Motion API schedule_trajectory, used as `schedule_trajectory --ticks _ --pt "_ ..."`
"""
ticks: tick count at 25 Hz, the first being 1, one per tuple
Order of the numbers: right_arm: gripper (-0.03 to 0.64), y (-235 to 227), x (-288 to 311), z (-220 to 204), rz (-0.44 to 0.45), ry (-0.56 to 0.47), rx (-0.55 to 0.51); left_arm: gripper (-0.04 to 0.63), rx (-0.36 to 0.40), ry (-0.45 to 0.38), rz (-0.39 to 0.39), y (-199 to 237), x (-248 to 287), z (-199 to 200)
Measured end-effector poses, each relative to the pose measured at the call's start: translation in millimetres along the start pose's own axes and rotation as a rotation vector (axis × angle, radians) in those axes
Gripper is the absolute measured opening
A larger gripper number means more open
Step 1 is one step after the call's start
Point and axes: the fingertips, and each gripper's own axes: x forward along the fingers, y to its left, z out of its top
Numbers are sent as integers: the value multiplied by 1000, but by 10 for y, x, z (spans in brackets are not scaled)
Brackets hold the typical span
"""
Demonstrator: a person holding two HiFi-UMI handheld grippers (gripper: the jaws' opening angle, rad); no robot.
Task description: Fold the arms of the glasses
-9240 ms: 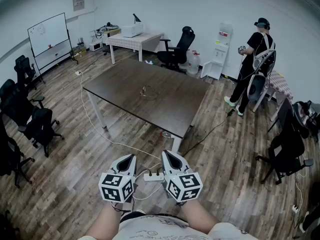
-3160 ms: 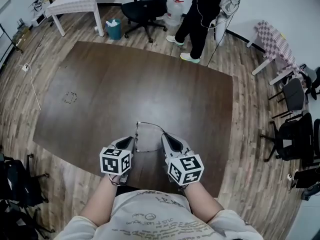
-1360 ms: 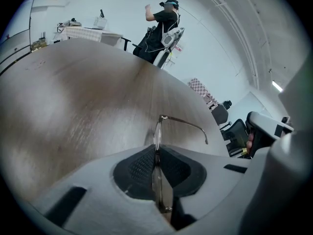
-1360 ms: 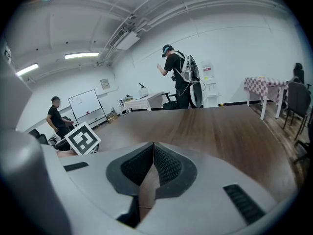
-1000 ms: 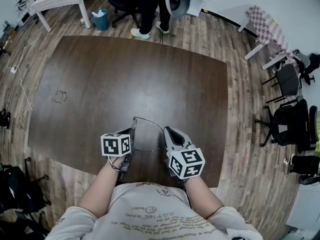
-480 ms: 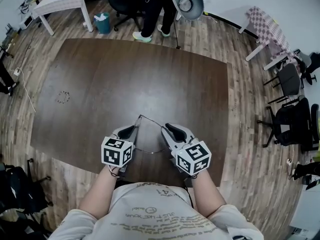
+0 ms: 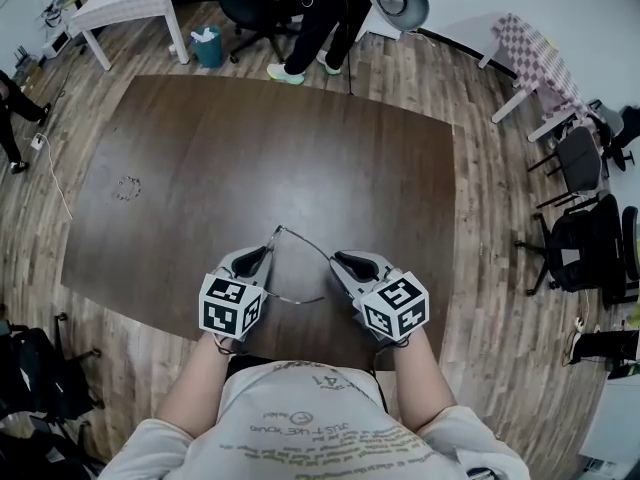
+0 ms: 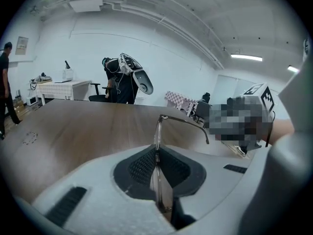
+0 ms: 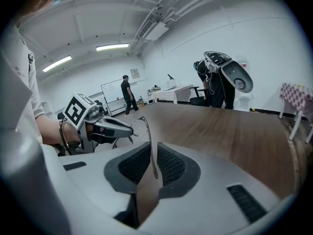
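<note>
I count one pair of glasses (image 8: 157, 136), two grippers, a left gripper (image 7: 258, 256) and a right gripper (image 7: 345, 260), one dark desk (image 7: 250, 158), one white table (image 7: 130, 3), one checkered table (image 7: 535, 53), one teal bin (image 7: 208, 46), two people (image 7: 325, 13), and at least three black office chairs (image 7: 250, 3).

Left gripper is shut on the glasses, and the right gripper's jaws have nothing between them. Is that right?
Not quite. The left gripper is shut on the glasses, but the right gripper is not empty: its jaws, just opening, stand apart with the glasses arm between them. The right gripper view shows it.
</note>
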Motion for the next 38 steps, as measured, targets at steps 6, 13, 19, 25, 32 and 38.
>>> schedule_trajectory --ticks 6,13,19,25,32,38 --pt "41 65 -3 -89 39 6 4 32 9 -17 19 -68 -61 -13" --pt "37 167 -39 -173 80 23 -11 32 21 -28 35 -155 -158 -26" --pt "31 315 -30 -248 160 58 -29 32 13 -47 66 -198 -219 -32" --pt "29 528 -7 -289 248 73 8 32 -10 -62 84 -221 -327 -59" --pt "25 821 14 -387 377 124 25 32 -28 -79 97 -288 -453 -108" --pt "25 1060 153 -410 403 149 -10 32 -75 -96 96 -234 -567 -197"
